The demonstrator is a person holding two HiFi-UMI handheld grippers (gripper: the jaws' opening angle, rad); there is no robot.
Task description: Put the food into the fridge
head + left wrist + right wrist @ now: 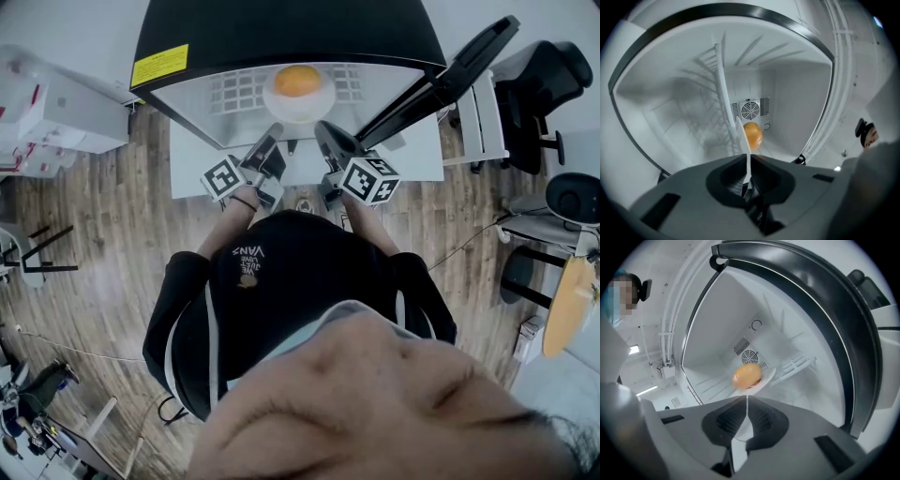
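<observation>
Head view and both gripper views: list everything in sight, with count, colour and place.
fridge: one, black outside, white inside, open, ahead of the person
fridge door: one, black, swung open to the right
label: one, yellow, fridge's top left corner
plate: one, white, at the fridge opening
bun: one, orange-brown, on the plate
wire shelf: one, white, inside the fridge
fan vent: one, white, on the fridge's back wall
office chair: one, black, right of the door
floor: brown, wood pattern
person's top: one, black
left gripper: one, dark grey, shut on the plate's rim
right gripper: one, dark grey, shut on the plate's rim
</observation>
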